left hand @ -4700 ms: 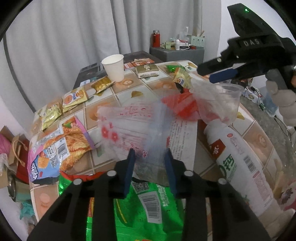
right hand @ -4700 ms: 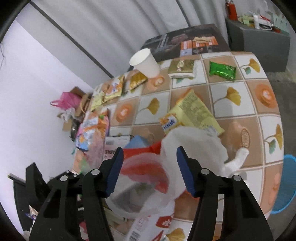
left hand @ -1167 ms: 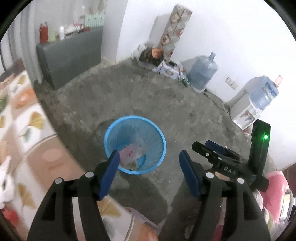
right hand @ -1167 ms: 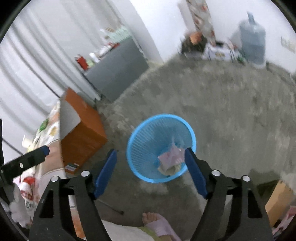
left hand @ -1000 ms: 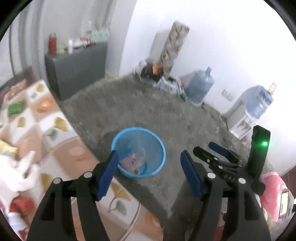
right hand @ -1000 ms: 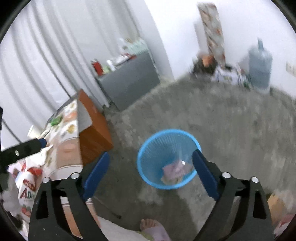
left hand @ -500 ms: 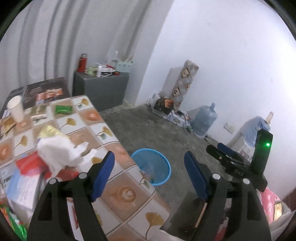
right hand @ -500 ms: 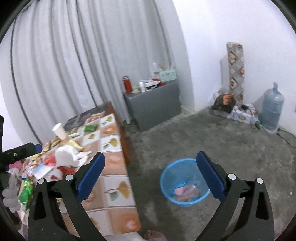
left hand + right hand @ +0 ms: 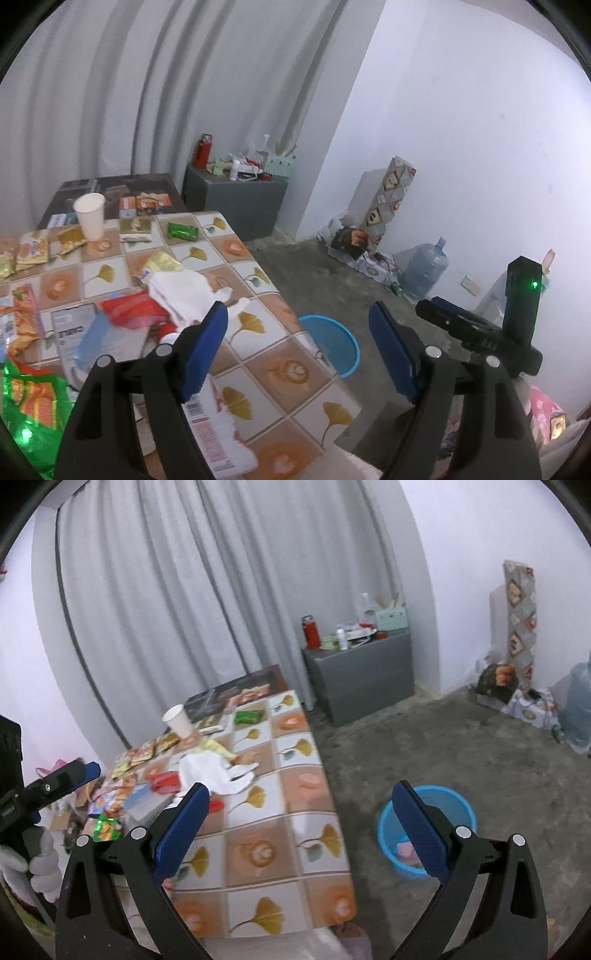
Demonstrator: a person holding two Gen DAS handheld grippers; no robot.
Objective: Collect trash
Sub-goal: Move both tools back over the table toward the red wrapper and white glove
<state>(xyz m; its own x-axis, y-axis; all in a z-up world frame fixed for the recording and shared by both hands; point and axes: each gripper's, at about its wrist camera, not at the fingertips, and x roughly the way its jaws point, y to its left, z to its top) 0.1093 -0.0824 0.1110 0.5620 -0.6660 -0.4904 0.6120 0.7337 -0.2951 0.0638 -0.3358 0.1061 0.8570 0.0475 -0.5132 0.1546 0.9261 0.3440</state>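
Both tongs spread wide, nothing pinched.

Left to right, left-wrist view:
- Far left: green bag [image 9: 26, 410], snack packs [image 9: 26, 251] at table [image 9: 280, 373] edge. Not collected.
- Then cup [image 9: 89, 216] at the back, grey box [image 9: 92, 332], red wrapper [image 9: 129, 310], white bag [image 9: 184, 291] crumpled mid-table, green sachet [image 9: 183, 230] behind. All on the tiles, none touched.
- Left gripper [image 9: 297, 350]: jaws just been opening, now wide apart, empty between.
- Bin [image 9: 334, 341]: blue, on floor just beside table's right edge, half hidden by the top here.
- Right gripper [image 9: 476, 334]: far right, side-on, over the floor.

Right-wrist view:
- Left gripper [image 9: 62, 775] at far left over the littered end.
- Right gripper [image 9: 299, 827]: jaws wide, empty, looking at table + bin.
- Bin [image 9: 461, 812]: a few scraps at the bottom, pink-ish, mostly room left.

Progress, judged: early. Some trash in, bulk left on table, approx a dozen pcs. Next likely: back over the table for another pick, white bag or red wrapper nearest.
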